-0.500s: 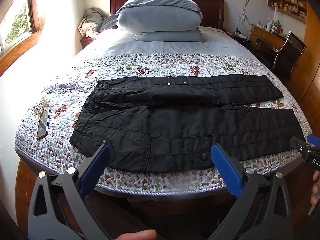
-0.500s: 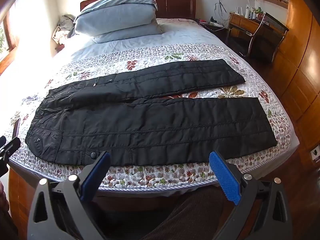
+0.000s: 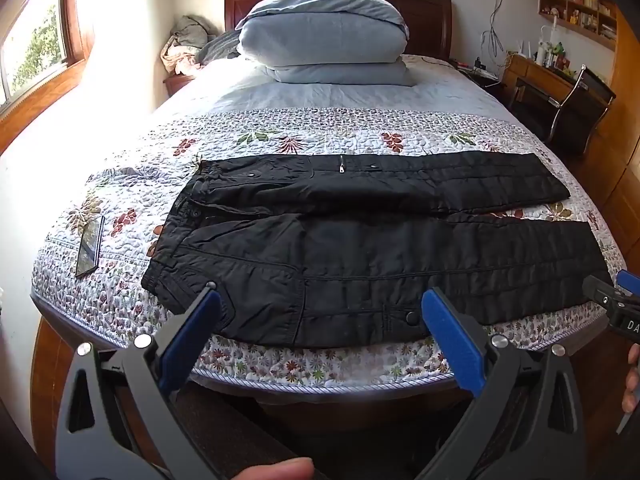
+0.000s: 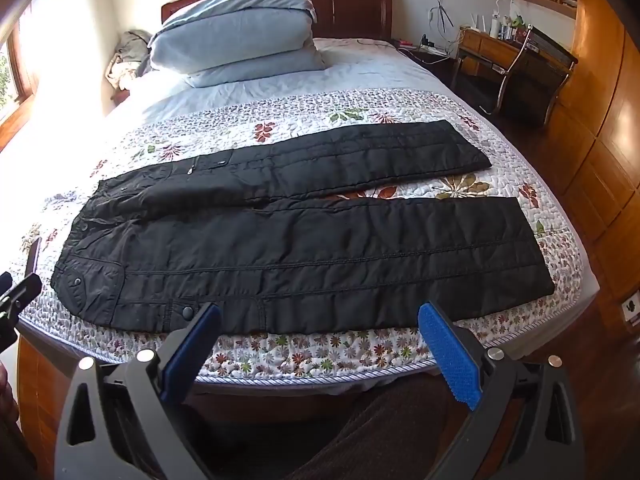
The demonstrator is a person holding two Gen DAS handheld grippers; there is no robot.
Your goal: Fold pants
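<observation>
Black padded pants (image 3: pixel 360 240) lie flat across the floral quilt, waistband to the left, both legs running to the right, a small gap between the legs. They also show in the right wrist view (image 4: pixel 304 248). My left gripper (image 3: pixel 320 300) is open and empty, hovering in front of the near edge by the waist and hip pocket. My right gripper (image 4: pixel 320 312) is open and empty, in front of the near leg. The right gripper's tip shows at the right edge of the left wrist view (image 3: pixel 612 300).
A dark phone (image 3: pixel 91 246) lies on the quilt left of the waistband. Stacked pale blue pillows (image 3: pixel 324 36) sit at the headboard. A desk and chair (image 3: pixel 568 96) stand to the right of the bed. The bed's near edge (image 3: pixel 320 376) is just ahead.
Both views have shifted only slightly; the grippers stay open and the pants lie unchanged.
</observation>
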